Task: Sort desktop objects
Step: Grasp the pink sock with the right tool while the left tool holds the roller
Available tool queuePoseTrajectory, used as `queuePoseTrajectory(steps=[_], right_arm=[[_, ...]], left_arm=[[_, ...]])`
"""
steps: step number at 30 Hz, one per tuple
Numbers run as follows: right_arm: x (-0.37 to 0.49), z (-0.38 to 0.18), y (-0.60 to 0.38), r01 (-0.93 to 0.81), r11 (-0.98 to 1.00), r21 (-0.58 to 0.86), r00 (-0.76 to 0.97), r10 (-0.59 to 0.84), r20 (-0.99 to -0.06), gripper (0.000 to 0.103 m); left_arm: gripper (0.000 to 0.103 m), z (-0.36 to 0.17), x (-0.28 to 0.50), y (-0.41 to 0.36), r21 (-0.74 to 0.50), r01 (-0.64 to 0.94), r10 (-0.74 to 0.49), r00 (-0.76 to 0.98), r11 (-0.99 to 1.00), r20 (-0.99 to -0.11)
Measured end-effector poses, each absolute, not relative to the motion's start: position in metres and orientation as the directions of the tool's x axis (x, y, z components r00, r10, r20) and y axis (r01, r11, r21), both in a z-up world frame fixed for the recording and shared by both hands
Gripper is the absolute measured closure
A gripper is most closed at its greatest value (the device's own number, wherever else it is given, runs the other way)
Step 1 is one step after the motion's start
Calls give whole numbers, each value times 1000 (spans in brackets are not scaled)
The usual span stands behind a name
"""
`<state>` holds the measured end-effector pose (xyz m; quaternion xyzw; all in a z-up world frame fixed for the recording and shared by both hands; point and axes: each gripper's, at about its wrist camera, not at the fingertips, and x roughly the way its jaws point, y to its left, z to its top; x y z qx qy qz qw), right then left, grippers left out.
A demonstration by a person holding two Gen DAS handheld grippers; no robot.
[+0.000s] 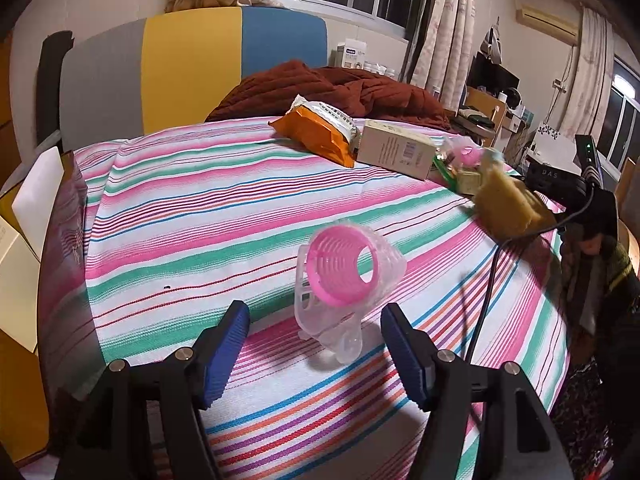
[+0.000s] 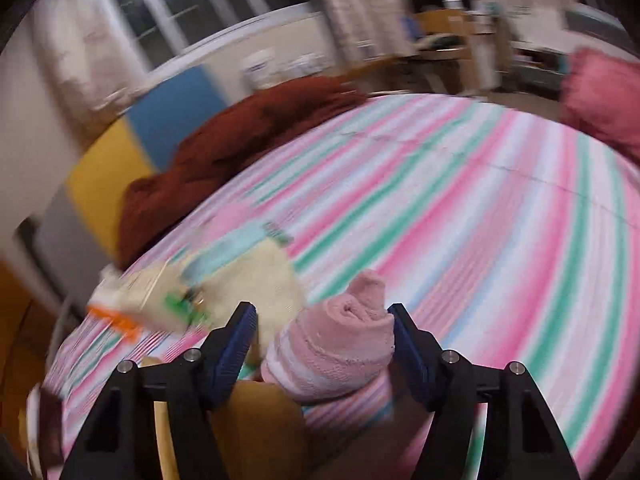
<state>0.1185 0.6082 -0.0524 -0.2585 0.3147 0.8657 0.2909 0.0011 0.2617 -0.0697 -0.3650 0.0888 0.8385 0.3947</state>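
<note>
Only legible writing: "DAS" on black device (image 1: 554,178).

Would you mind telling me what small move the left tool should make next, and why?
Probably ease the left tool forward and close it. The pink plastic hair roller in its clear clip lies just ahead of the open blue pads, roughly centred between them and untouched on the striped cloth.

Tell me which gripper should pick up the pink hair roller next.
Left. The left gripper is open, and the pink hair roller lies on the striped cloth just ahead of its fingers. The right gripper already has a rolled pink sock between its fingers.
</note>
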Motion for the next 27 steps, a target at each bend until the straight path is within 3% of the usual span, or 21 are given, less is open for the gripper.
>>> queuePoseTrajectory(steps=[5, 10, 16, 22, 27], right_arm=[[108, -51, 580, -487, -687, 540, -823, 153, -547, 34], [90, -46, 535, -364, -768, 527, -846, 35, -533, 34], [93, -37, 497, -304, -851, 428, -843, 30, -538, 32], [114, -19, 497, -252, -858, 447, -881, 12, -473, 29], [120, -4, 474, -111, -865, 489, -907, -113, -406, 28]], left_arm=[[34, -70, 1, 261, -148, -725, 602, -420, -673, -679], [34, -70, 2, 260, -154, -723, 606, -420, -673, -676], [34, -71, 2, 256, -166, -722, 615, -418, -671, -669], [34, -71, 3, 254, -178, -720, 622, -415, -671, -664], [34, -71, 3, 254, -179, -719, 623, -416, -671, -662]])
